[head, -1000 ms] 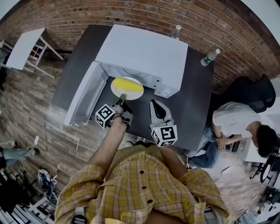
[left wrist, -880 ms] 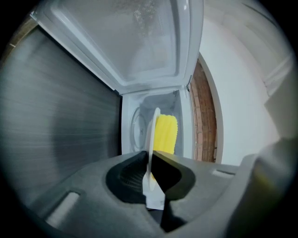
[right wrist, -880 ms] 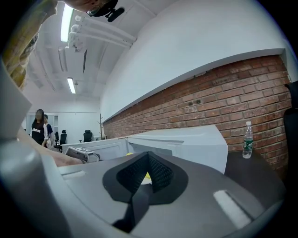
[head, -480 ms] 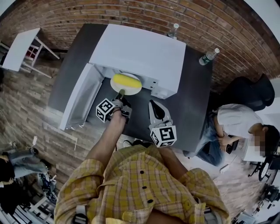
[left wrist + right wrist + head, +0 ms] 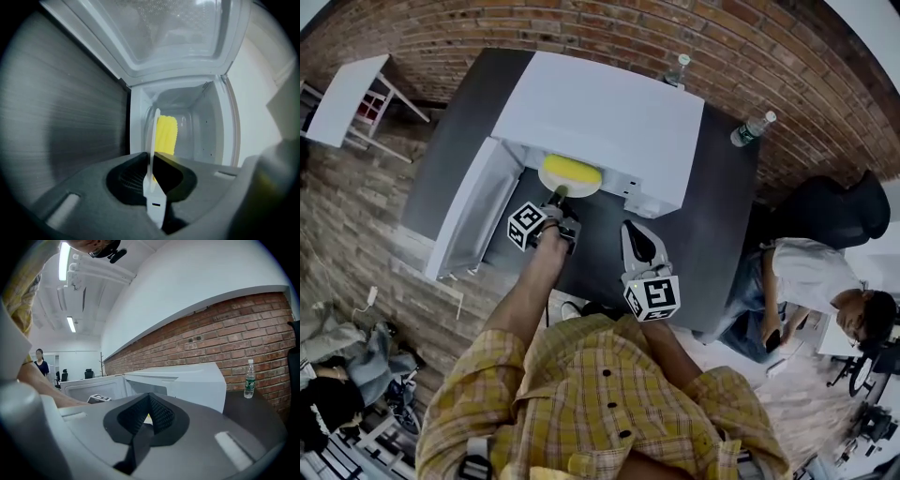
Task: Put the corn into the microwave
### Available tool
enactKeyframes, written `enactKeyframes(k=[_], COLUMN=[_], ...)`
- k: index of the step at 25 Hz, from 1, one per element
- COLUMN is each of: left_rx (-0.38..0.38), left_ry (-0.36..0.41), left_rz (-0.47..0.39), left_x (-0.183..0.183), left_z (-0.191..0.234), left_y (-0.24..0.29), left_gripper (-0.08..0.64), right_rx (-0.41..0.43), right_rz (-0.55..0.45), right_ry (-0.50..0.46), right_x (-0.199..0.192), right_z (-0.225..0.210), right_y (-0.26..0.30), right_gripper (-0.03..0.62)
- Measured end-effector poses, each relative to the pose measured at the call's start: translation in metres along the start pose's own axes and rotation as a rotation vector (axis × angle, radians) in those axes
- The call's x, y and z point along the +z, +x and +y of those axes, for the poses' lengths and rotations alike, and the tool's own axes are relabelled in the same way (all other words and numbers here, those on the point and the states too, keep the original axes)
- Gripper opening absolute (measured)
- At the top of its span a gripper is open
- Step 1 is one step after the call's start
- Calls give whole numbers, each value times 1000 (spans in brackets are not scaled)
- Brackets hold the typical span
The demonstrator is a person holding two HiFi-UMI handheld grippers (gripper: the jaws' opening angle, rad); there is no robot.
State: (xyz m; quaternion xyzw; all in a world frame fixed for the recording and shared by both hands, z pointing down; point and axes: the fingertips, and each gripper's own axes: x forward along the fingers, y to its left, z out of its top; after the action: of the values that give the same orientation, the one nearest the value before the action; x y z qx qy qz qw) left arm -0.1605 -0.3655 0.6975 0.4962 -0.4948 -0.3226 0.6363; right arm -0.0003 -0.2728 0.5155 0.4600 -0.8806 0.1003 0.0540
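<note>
Right gripper (image 5: 637, 232) is nearest me, jaws together on nothing, over the table's (image 5: 722, 220) front edge. Left gripper (image 5: 560, 199) is just ahead: jaws have just been opening a hair, but I see the pads pinching the plate (image 5: 153, 140) rim. Plate pokes into the microwave (image 5: 600, 112) mouth, door (image 5: 469, 211) swung open left. Corn (image 5: 572, 170) lies on the plate, at the cavity entrance.

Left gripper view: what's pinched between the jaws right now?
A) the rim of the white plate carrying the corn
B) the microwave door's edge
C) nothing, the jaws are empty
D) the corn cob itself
A: the left gripper is shut on the thin edge of the white plate. The yellow corn lies on the plate beyond the jaws, untouched, in front of the open microwave.
</note>
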Motion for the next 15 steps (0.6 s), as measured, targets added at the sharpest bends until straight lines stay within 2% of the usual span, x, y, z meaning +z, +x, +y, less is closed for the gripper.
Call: enactKeyframes(k=[9,15], left_rx=[15,34], left_ry=[-55,-44], left_rz=[-14,-7], left_x=[7,7], left_z=[3,5], left_y=[23,30], left_gripper=[28,21], right_rx=[-7,-10], right_rz=[8,6], right_ry=[4,7], right_x=[-2,-1], right_z=[-6,-11], right_y=[1,2], right_gripper=[-2,-2])
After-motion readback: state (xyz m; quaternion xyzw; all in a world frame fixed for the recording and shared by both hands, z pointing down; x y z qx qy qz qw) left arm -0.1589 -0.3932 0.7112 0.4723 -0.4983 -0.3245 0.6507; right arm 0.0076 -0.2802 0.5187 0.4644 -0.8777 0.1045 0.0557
